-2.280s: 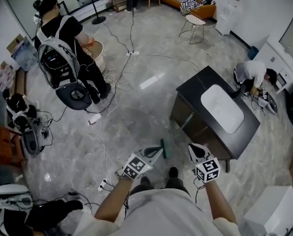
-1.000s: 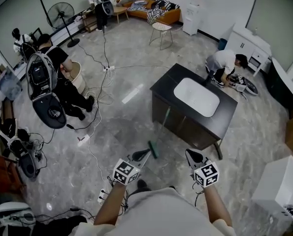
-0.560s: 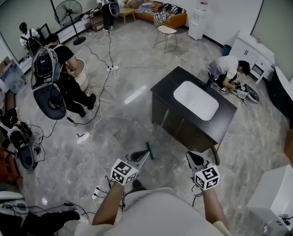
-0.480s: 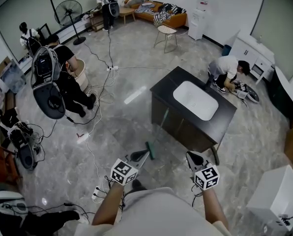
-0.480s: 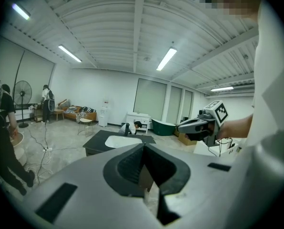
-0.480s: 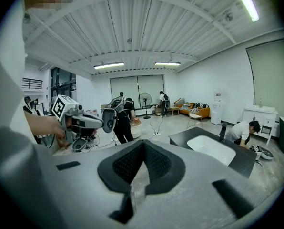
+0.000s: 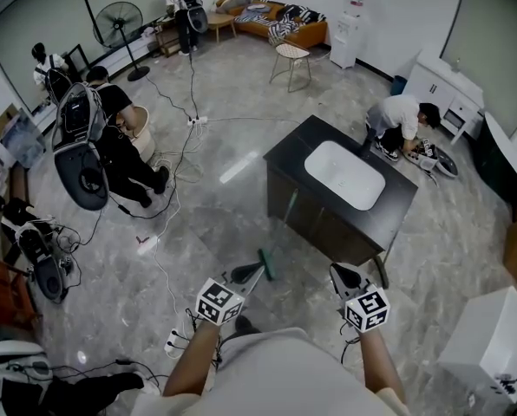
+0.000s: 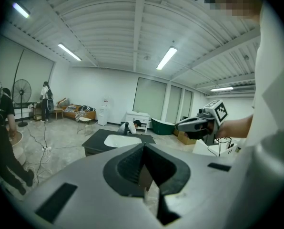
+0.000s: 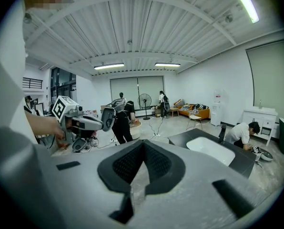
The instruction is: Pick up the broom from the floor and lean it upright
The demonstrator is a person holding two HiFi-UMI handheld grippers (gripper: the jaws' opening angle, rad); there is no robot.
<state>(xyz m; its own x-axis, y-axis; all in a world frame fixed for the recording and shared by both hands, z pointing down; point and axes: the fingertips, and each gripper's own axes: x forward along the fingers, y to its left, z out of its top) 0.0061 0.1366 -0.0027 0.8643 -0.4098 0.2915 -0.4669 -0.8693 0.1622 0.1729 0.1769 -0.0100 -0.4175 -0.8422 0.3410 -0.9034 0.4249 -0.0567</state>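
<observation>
Wide grey marbled floor point(image 7: 232, 206) of an open studio, crossed by trailing cables point(image 7: 176, 206). At centre right, a dark worktop point(image 7: 397, 211) with a white basin point(image 7: 344, 174) sunk in its top. Along the far wall, an orange sofa point(image 7: 280, 14), a pedestal fan point(image 7: 118, 20) and a small stool point(image 7: 291, 55). To the left, a standing person point(image 7: 111, 137) laden with a backpack rig; beyond the worktop, a person in white point(image 7: 402, 115) crouched low over gear on the floor. In the foreground, seen from the head view, the broom point(image 7: 265, 264): green head down on the floor in front of the worktop, thin handle slanting up toward the cabinet's near side, upper end too faint to tell whether touching. Left tongs point(image 8: 143, 147) clenched tip to tip with nothing gripped, held just beside the broom's head, apart from it. Right tongs point(image 9: 142, 143) likewise pressed together and empty, held out near the worktop's front corner, well clear of the broom. Each marker cube close to the wearer's body.
</observation>
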